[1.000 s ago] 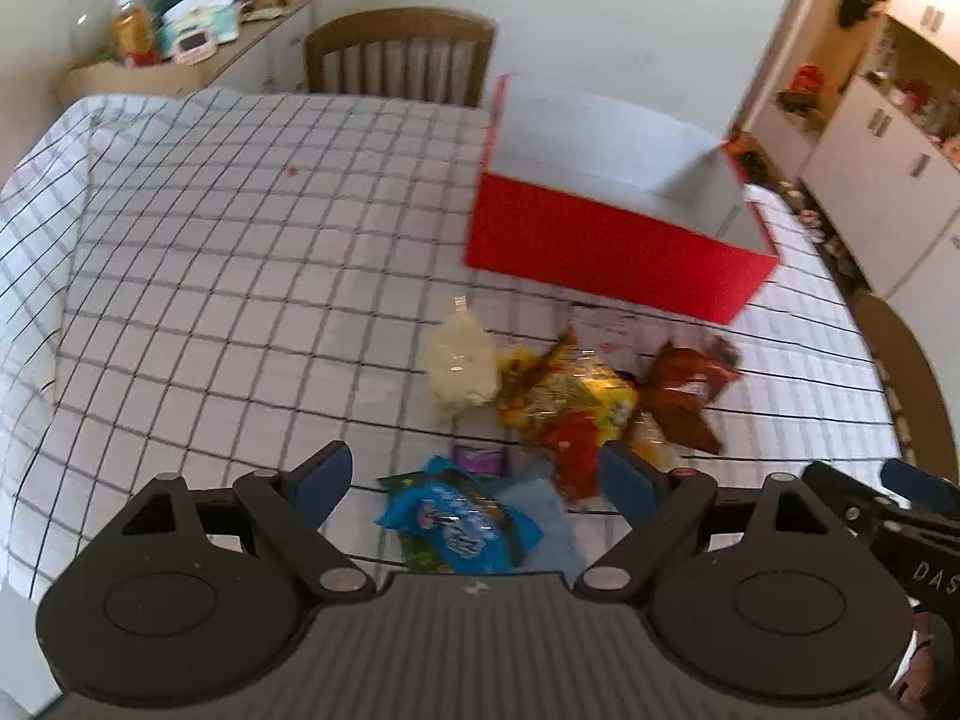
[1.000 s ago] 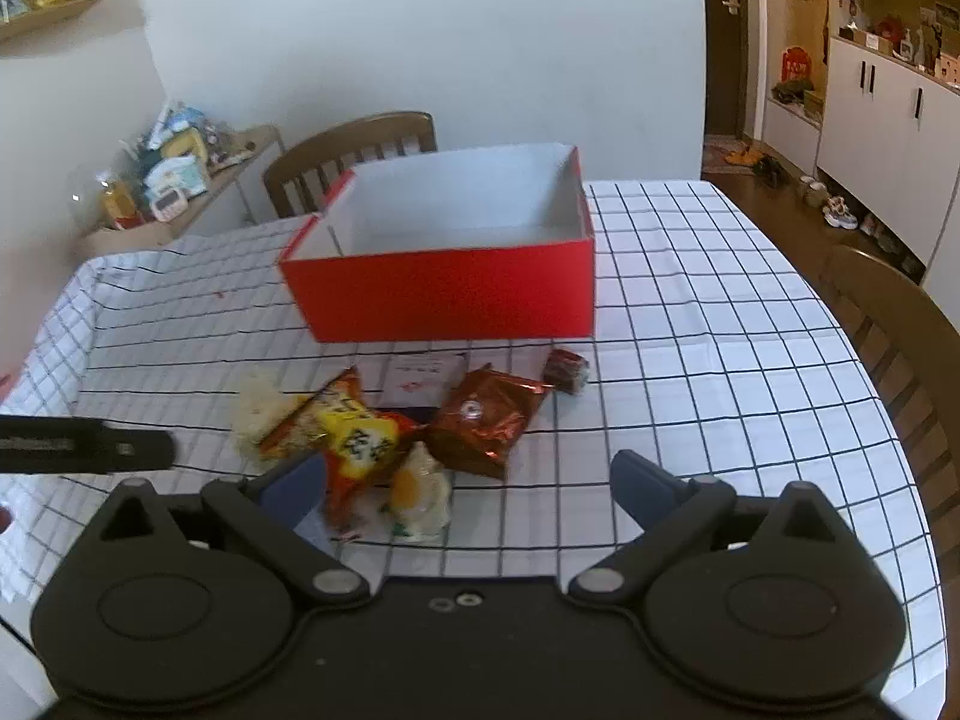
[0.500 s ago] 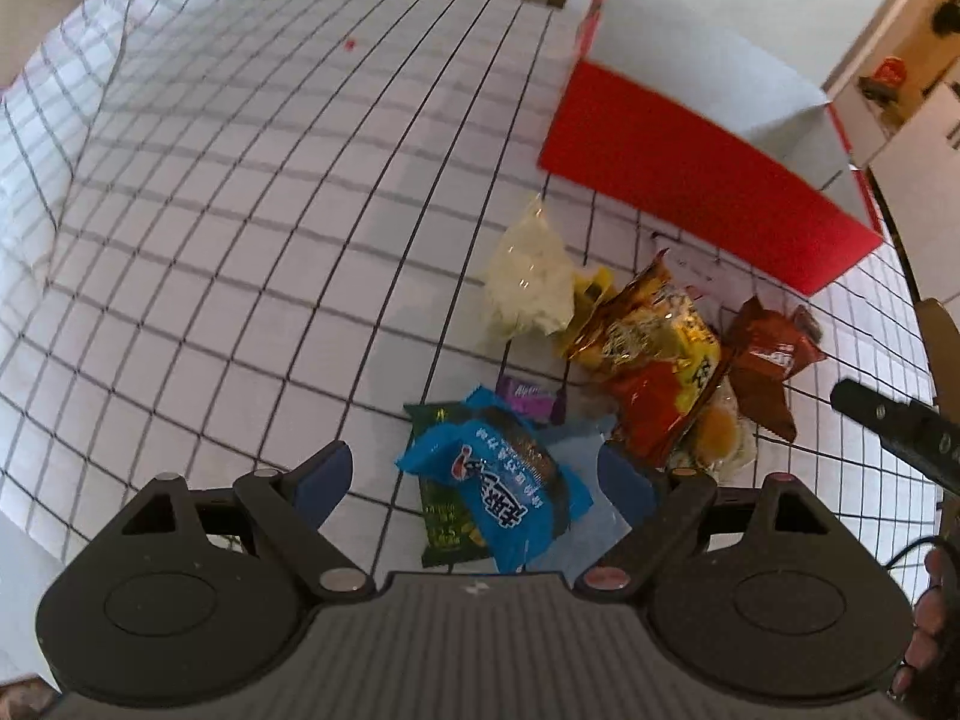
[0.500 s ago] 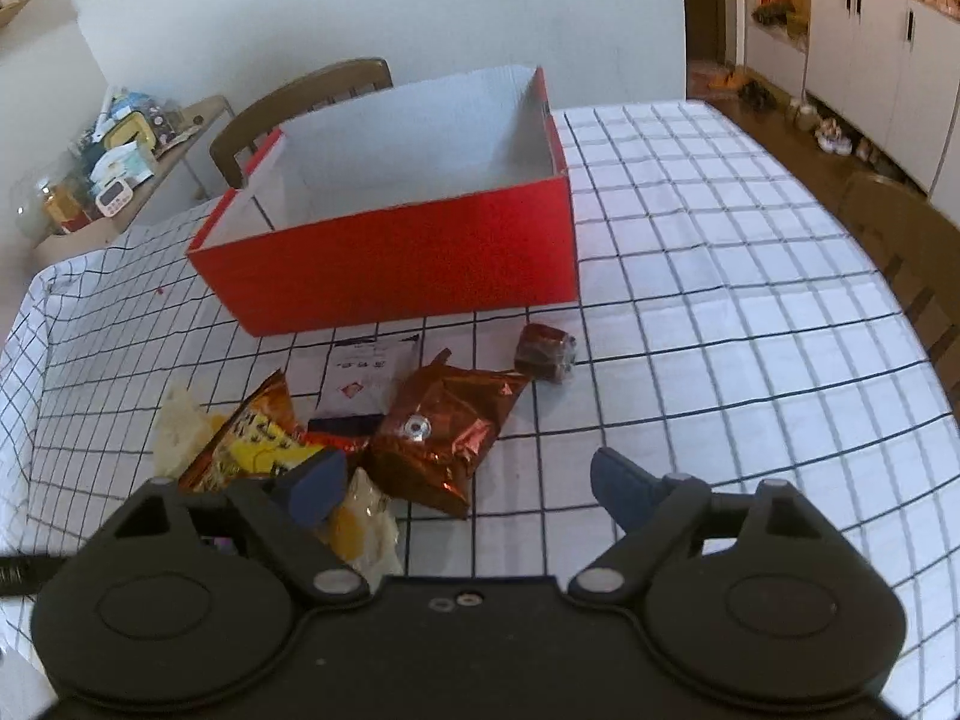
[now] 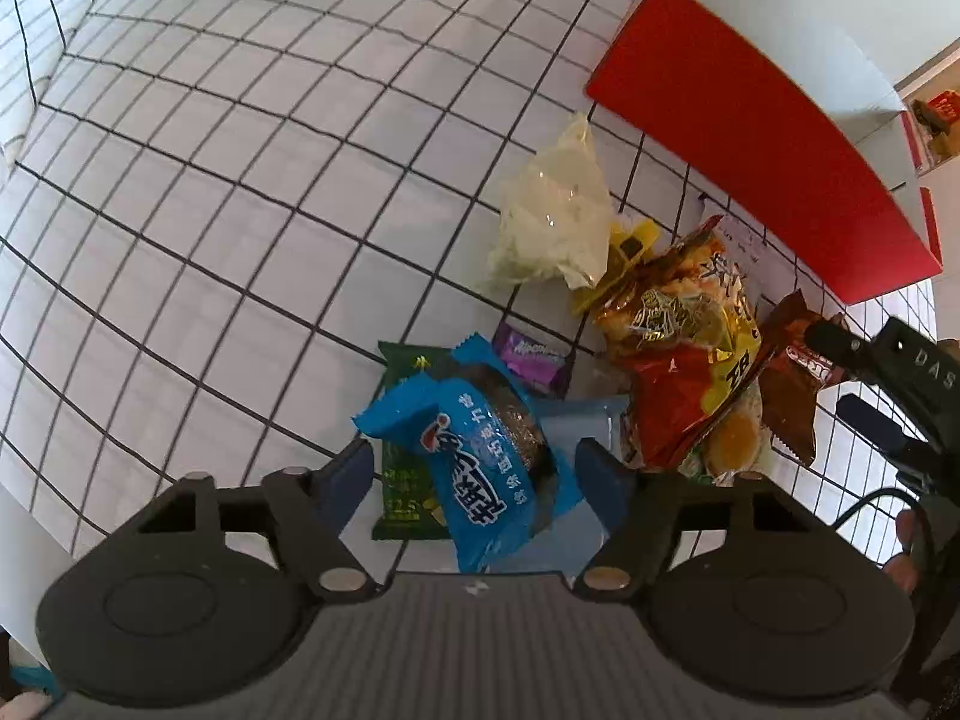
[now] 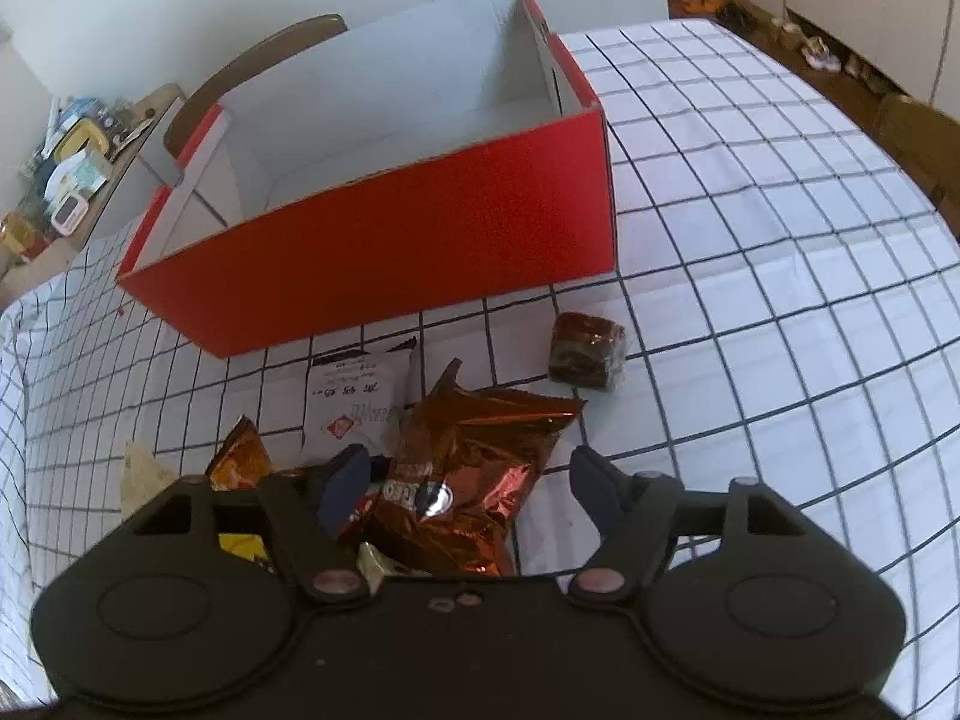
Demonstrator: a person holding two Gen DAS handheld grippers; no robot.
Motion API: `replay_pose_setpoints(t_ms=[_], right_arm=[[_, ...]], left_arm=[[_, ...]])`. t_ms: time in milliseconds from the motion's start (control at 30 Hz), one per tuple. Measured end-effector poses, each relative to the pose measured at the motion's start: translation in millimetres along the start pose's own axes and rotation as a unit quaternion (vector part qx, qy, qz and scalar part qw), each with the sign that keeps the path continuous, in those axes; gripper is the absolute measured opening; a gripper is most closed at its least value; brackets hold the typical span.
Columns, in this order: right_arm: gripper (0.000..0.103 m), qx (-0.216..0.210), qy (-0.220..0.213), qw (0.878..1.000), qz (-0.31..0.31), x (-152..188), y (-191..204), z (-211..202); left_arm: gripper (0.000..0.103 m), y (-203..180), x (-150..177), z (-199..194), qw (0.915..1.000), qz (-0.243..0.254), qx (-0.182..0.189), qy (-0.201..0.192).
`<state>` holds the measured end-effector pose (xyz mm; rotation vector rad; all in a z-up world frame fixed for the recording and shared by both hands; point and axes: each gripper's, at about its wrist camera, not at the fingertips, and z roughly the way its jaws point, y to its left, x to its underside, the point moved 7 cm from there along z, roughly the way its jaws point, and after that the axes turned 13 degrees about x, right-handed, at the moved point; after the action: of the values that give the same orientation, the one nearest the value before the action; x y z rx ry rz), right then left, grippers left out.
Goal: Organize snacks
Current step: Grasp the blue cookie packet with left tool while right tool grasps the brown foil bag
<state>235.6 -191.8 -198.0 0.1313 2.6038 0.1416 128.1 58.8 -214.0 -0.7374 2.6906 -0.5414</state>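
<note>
A pile of snacks lies on the checked tablecloth [image 5: 240,180] in front of an empty red box [image 6: 390,252]. My left gripper [image 5: 477,468] points steeply down over a blue snack packet [image 5: 480,456]. Its jaws are closing, with the packet between them and the pads near its edges. The blue packet lies on a green packet [image 5: 402,480]. My right gripper [image 6: 468,480] straddles a copper-brown foil packet [image 6: 474,468]; its jaws are closing too. That gripper also shows at the right edge of the left wrist view [image 5: 852,381].
Also in the pile are a whitish clear bag [image 5: 558,216], an orange-yellow chip bag [image 5: 690,360], a small purple packet [image 5: 534,357], a white sachet [image 6: 354,402] and a dark wrapped cube [image 6: 585,351]. A wooden chair [image 6: 258,60] stands behind the box, beside a cluttered side table [image 6: 72,156].
Both grippers have dropped toward the snack pile and tilted further down. Their jaws have narrowed, the left around the blue packet and the right around the brown foil packet.
</note>
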Motion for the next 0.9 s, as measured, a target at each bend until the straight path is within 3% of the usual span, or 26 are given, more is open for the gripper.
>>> replay_pose_setpoints(t_ms=[300, 367, 733, 900], right_arm=[[0.067, 0.001, 0.028, 0.999, 0.031, -2, 0, 19], [0.064, 0.001, 0.03, 0.999, 0.029, 0, 2, 21], [0.045, -0.003, 0.013, 1.0, 0.027, -2, -3, 18], [0.042, -0.008, 0.0, 1.0, 0.029, -3, -9, 5]], left_arm=[[0.057, -6, 3, 10, 1.0, 0.0, 0.003, 0.002], [0.049, -5, 2, 11, 1.0, -0.004, 0.005, 0.004], [0.043, -1, 3, 5, 0.9998, -0.009, 0.016, -0.009], [0.043, 1, 3, -4, 0.9993, -0.011, 0.026, -0.022]])
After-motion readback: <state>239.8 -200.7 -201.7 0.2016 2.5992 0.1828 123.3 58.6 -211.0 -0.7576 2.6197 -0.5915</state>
